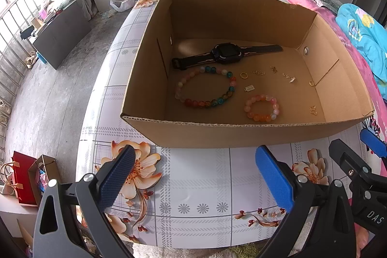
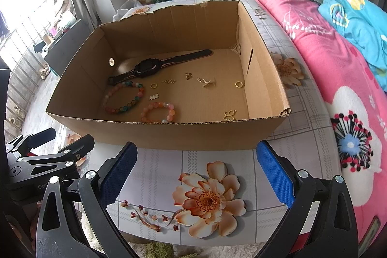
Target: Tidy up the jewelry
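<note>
while jaws gape, watch [image 1: 226,53] lies crosswise.

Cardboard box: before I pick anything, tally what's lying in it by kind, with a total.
In the cardboard box:
Smartwatch: 1
Bead bracelets: 2, a large multicolour bracelet and a small pink-orange bracelet
Plain gold rings: 2, a left ring and a right ring
Other small metal pieces, too small to name: 6, such as a butterfly-shaped charm
Total: 11

Jewelry [image 1: 205,88] (bracelets, watch) inside box [image 1: 241,134]
</note>
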Action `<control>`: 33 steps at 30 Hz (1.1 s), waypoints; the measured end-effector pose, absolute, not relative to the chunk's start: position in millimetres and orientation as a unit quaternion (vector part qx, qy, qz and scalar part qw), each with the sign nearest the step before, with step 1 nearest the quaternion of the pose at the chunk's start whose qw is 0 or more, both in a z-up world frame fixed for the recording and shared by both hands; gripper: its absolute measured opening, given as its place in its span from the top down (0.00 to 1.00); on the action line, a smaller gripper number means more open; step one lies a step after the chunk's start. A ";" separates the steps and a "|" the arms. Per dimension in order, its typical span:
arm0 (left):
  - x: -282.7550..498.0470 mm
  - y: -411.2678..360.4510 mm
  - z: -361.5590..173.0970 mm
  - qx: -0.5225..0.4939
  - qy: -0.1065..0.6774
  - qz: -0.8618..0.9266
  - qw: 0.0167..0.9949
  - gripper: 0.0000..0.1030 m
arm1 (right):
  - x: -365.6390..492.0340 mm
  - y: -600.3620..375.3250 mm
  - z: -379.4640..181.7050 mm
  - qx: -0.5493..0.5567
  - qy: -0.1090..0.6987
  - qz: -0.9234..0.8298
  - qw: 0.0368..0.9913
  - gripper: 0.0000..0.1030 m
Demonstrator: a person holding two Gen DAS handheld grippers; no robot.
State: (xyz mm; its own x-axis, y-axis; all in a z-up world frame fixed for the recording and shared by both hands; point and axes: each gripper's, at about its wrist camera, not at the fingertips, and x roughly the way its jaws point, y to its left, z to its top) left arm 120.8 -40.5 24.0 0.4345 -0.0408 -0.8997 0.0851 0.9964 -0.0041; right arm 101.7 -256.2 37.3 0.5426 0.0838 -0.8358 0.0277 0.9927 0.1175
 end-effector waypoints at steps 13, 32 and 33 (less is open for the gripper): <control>120.7 -41.0 24.2 0.021 0.531 -0.037 0.847 0.05 | 101.3 -258.5 38.3 0.059 0.478 0.017 0.876 0.08; 121.8 -43.0 26.9 0.021 0.531 -0.039 0.846 0.05 | 101.5 -260.0 39.1 0.059 0.478 0.015 0.876 0.08; 121.8 -42.5 26.6 0.021 0.531 -0.039 0.846 0.05 | 101.4 -260.0 39.1 0.060 0.478 0.015 0.876 0.08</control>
State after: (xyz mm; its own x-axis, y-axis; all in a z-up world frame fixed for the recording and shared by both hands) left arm 121.8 -42.5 26.6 0.4330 -0.0442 -0.9003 0.0880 0.9961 -0.0065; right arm 101.4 -260.0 39.1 0.5435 0.0835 -0.8353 0.0302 0.9925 0.1188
